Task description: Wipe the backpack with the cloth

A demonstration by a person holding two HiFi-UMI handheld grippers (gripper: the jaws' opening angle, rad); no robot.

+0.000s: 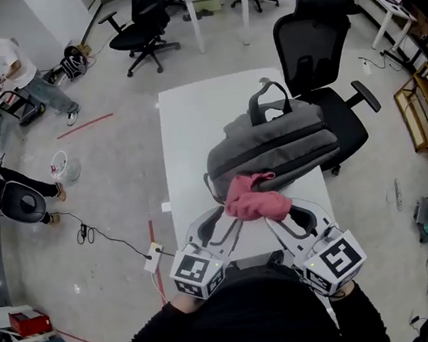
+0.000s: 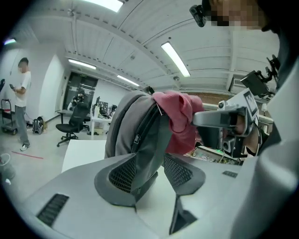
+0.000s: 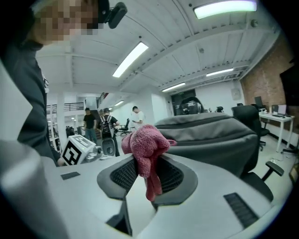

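No text, label, brand, number or sign is being shown legibly; only coded square patterns are being displayed on one marker cube (image 1: pixel 198 273) and the other marker cube (image 1: pixel 335 260).

Head cam overhead; gripper cams close, all share backpack (image 1: pixel 273 147).

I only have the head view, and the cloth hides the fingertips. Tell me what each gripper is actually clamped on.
Observer: In the right gripper view, the right gripper has its fingers shut on the pink cloth, and a tail of it hangs below them.
Operator: Now the left one.
Observer: In the left gripper view, the left gripper pinches a dark grey edge of the backpack, not the cloth.
Operator: Say where the cloth sits on the bag.
Observer: The left gripper view shows it bunched at the top of the backpack's near end, beside the zipper line.
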